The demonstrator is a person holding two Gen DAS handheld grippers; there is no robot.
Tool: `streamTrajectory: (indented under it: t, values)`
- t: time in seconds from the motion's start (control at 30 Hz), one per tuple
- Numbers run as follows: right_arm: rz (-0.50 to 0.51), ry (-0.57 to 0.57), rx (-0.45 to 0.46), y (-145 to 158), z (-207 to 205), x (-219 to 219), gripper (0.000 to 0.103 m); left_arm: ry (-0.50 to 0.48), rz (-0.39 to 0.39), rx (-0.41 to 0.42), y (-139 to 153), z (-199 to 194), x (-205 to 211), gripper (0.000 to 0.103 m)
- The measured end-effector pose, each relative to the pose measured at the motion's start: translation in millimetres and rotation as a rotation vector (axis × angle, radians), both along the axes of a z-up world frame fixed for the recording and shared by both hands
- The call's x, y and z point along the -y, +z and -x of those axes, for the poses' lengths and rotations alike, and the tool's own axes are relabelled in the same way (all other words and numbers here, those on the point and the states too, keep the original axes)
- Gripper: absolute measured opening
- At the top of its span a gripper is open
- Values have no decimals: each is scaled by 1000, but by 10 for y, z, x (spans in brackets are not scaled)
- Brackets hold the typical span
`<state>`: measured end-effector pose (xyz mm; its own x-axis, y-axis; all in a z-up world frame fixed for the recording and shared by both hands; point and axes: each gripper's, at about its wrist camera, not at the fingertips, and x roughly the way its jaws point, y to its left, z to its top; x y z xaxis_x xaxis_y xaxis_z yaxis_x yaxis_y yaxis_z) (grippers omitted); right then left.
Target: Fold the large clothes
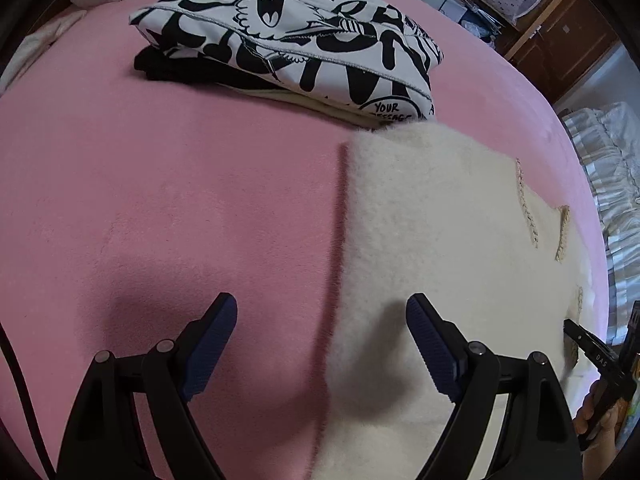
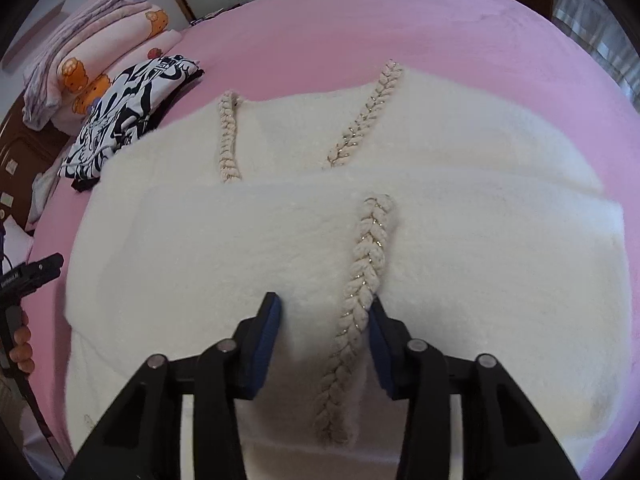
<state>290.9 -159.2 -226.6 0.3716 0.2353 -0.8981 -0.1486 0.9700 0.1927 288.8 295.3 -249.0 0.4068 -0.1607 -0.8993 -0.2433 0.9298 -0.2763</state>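
Right wrist view: cream sweater [image 2: 280, 216] folded on the pink bed [image 2: 320, 24], braid trim [image 2: 366, 264] up its front.
Only here do the right gripper [image 2: 324, 312] fingers show, narrowed astride the braid, though whether they pinch it is unclear. The left view shows just the sweater's edge, the wide, empty left gripper [image 1: 322, 320] and a printed stack [image 1: 296, 36].

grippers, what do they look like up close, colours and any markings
Both the left gripper and the right gripper have black angular linkage arms with silver pivot pins and ribbed dark blue pads. The right one's body carries small white lettering.
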Motion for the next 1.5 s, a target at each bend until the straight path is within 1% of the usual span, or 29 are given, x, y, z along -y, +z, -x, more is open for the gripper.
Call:
streamTrajectory:
  t: [0.03, 0.13, 0.23, 0.3, 0.37, 0.53, 0.57, 0.6, 0.63, 0.67, 0.7, 0.73, 0.8, 0.87, 0.9, 0.93, 0.97, 1.03, 1.07, 1.13, 1.17, 1.2, 1.23, 1.27, 1.3, 1.33, 1.37, 1.43, 1.5]
  values:
    - [2, 7, 7, 29, 21, 4, 14, -16, 8, -4, -23, -9, 17, 85]
    - [-52, -10, 73, 277, 119, 136, 14, -79, 48, -8, -108, -93, 76, 85]
    - [-49, -19, 134, 489, 192, 178, 14, -130, 58, -11, -162, -138, 164, 85]
    - [-28, -26, 149, 531, 190, 180, 14, -148, 65, -11, -190, -155, 198, 85]
    - [-18, -31, 140, 510, 156, 180, 14, -160, 84, -17, -227, -173, 204, 85]
    - [-23, -83, 152, 517, 166, 257, 14, -187, 140, -20, -280, -172, 183, 85]
    - [-27, -91, 155, 520, 176, 279, 14, -193, 140, -21, -289, -171, 180, 81]
    - [-25, -102, 156, 515, 179, 307, 14, -194, 138, -16, -296, -169, 180, 60]
    - [-21, -107, 151, 496, 172, 313, 14, -197, 149, -11, -298, -160, 189, 42]
    - [-17, -106, 138, 459, 162, 327, 14, -201, 164, -20, -303, -179, 216, 21]
    - [-13, -103, 127, 427, 160, 326, 14, -190, 142, -21, -277, -186, 250, 15]
    - [-8, -99, 117, 397, 158, 318, 14, -198, 116, -11, -240, -193, 324, 12]
    - [6, -95, 111, 372, 160, 307, 14, -219, 20, -5, -147, -199, 482, 10]
    - [-3, -101, 123, 433, 181, 308, 14, -228, -58, 7, -81, -185, 583, 9]
    - [11, -99, 147, 482, 205, 294, 14, -240, -108, 11, -106, -178, 636, 9]
    - [60, -93, 163, 480, 213, 262, 13, -251, -156, -5, -201, -190, 687, 9]
    - [117, -79, 161, 381, 200, 226, 13, -244, -167, -29, -287, -230, 712, 9]
    - [176, -97, 37, -8, 108, 232, 11, -217, -168, -38, -328, -273, 746, 9]
    - [182, -102, 44, -76, 119, 219, 11, -212, -180, -40, -313, -278, 770, 10]
    - [210, -104, 67, -35, 139, 164, 13, -233, -200, -38, -245, -259, 823, 14]
    - [194, -107, 67, 7, 148, 169, 15, -246, -199, -37, -197, -257, 832, 20]
    - [171, -107, 73, 59, 164, 196, 16, -265, -181, -38, -137, -254, 814, 28]
    - [154, -104, 82, 108, 179, 225, 19, -277, -153, -33, -83, -263, 794, 34]
    - [127, -99, 89, 168, 188, 276, 26, -282, -131, -15, -14, -271, 757, 49]
    - [105, -101, 96, 226, 184, 328, 31, -271, -137, 13, 59, -289, 721, 65]
    - [92, -107, 106, 271, 170, 382, 43, -253, -155, 39, 116, -318, 689, 70]
    - [91, -122, 119, 310, 136, 429, 48, -229, -172, 64, 164, -371, 656, 74]
    - [79, -145, 130, 346, 14, 471, 51, -191, -172, 62, 160, -533, 595, 74]
    - [50, -161, 110, 304, -173, 501, 51, -160, -163, 23, 69, -755, 554, 74]
